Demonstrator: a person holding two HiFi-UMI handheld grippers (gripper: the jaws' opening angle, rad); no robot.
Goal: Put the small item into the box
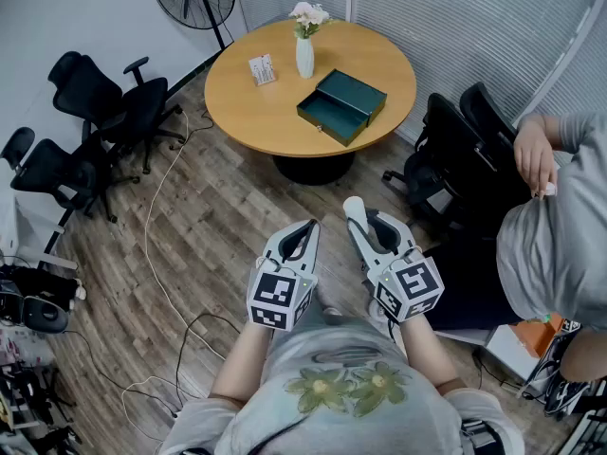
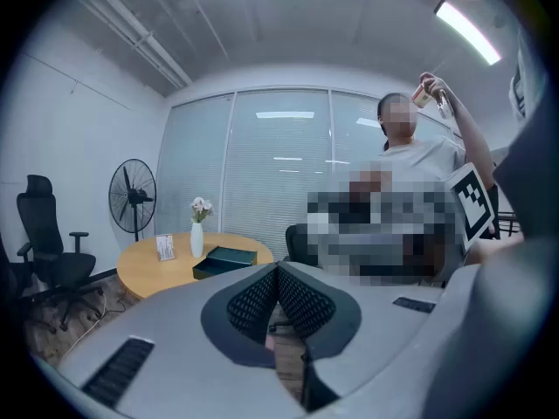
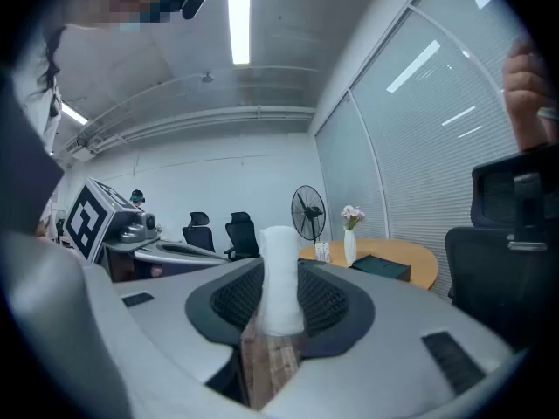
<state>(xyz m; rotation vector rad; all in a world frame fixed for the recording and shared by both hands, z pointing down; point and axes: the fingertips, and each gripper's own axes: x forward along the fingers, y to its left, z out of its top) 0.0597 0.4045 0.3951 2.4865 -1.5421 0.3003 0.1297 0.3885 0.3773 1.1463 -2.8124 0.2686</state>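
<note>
At left: grey left gripper (image 1: 306,227), jaws pressed together, gripping nothing. Just beside it: grey right gripper (image 1: 368,224), jaws partly apart, clamping a small white cylindrical item (image 3: 279,273) upright between the pads. Well beyond both: round wooden table (image 1: 248,107) carrying a white flower vase (image 1: 304,55) and an open dark green rectangular box (image 1: 341,105).

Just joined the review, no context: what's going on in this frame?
A person stands back from the round table, a tool in each hand. The right tool is clamped on a small white item; the left tool is shut, empty. The dark green box sits open on the table; the item is not in it yet.
</note>
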